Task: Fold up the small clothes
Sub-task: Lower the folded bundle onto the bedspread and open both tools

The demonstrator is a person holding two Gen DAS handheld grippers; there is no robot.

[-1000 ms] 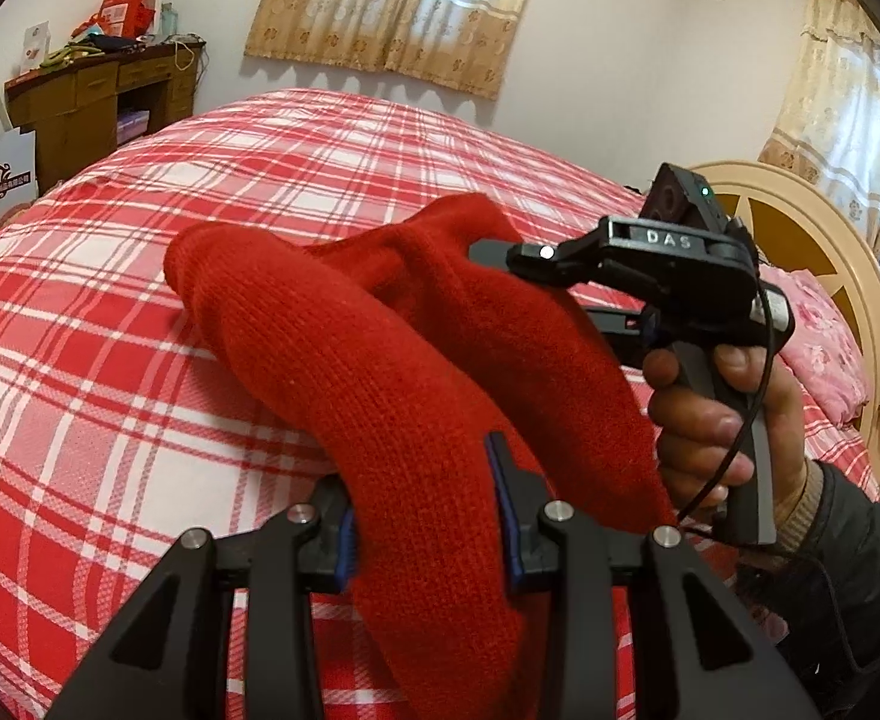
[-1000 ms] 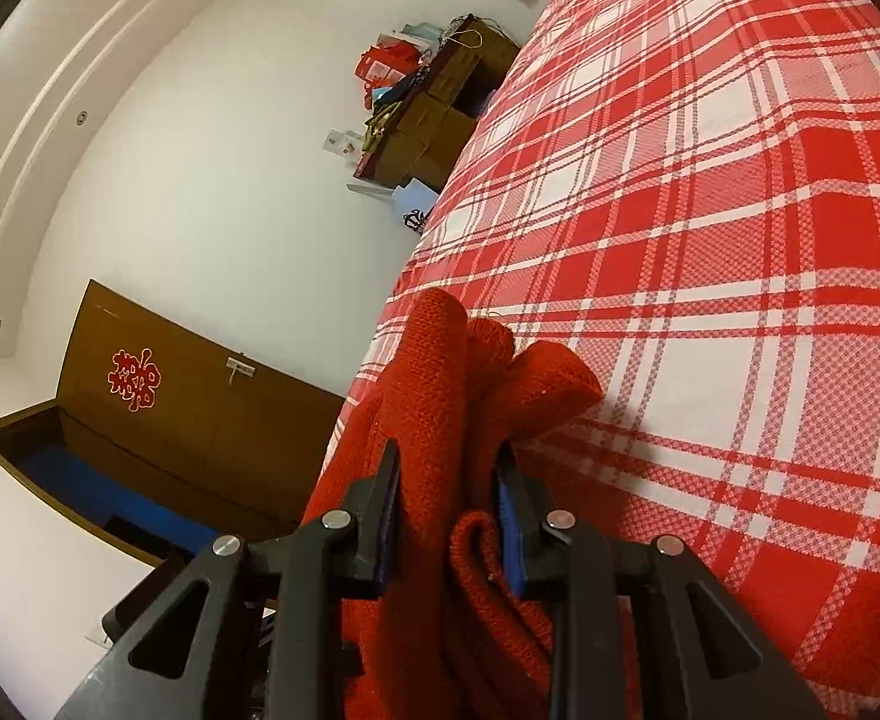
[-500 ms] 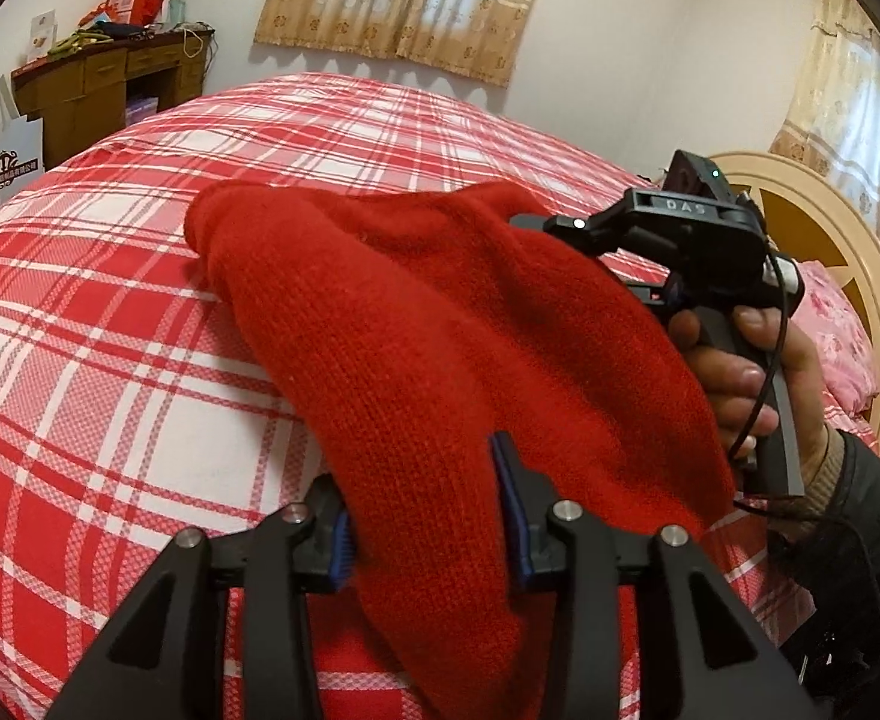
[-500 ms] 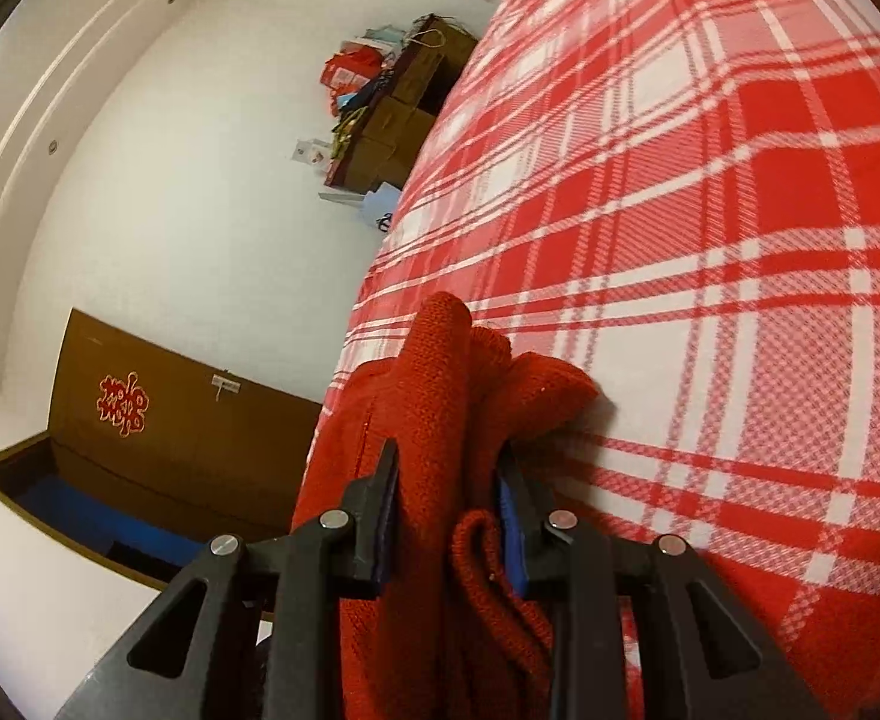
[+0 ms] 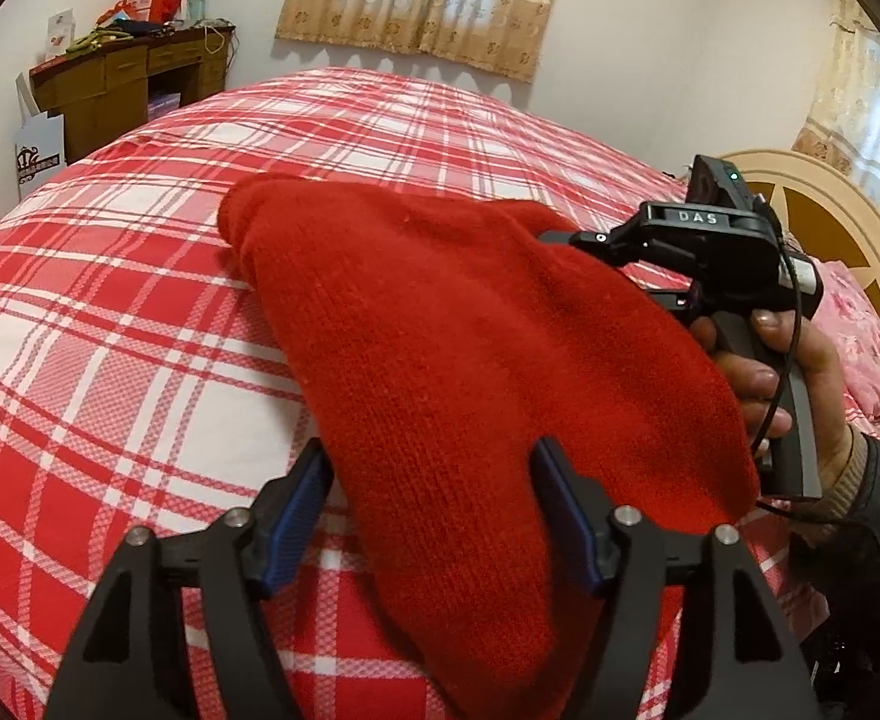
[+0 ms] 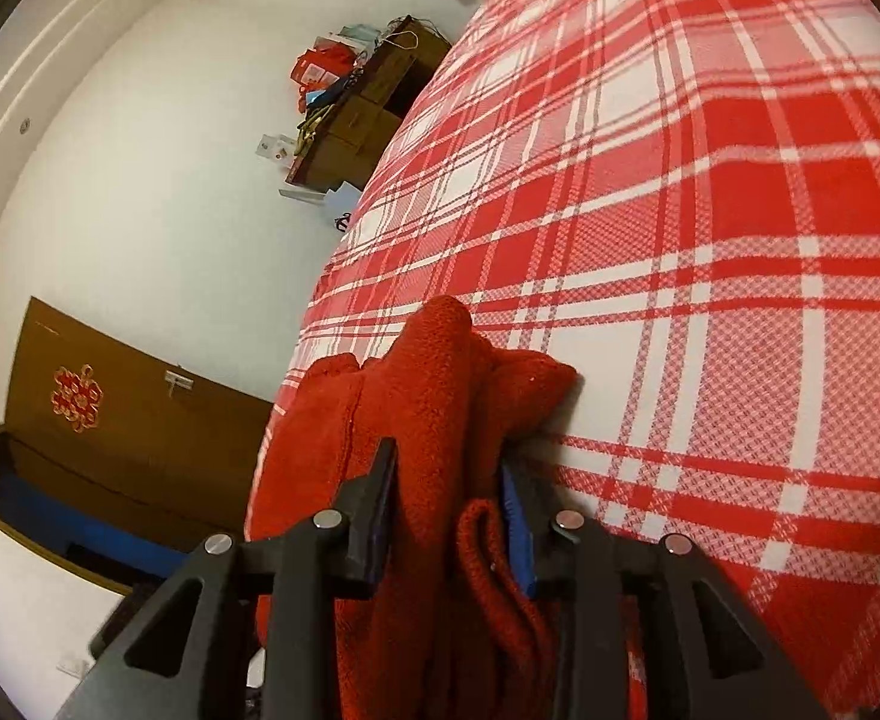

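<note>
A red knitted garment [image 5: 440,348] is stretched over the red-and-white plaid bed [image 5: 110,312]. My left gripper [image 5: 434,510] has its jaws wide apart with the knit draped between them, not pinched. My right gripper [image 6: 449,516] is shut on a bunched fold of the same garment [image 6: 434,396]. In the left wrist view the right gripper [image 5: 566,237] holds the garment's far right edge, with the person's hand on its handle.
A wooden desk [image 5: 128,84] with clutter stands at the far left by the wall. A cream headboard [image 5: 830,222] and a pink pillow [image 5: 860,336] lie to the right. A brown door [image 6: 110,420] shows in the right wrist view.
My left gripper's jaws have opened from a grip on the garment. The garment has spread out flatter and lower over the bed. The right gripper stays shut on its fold.
</note>
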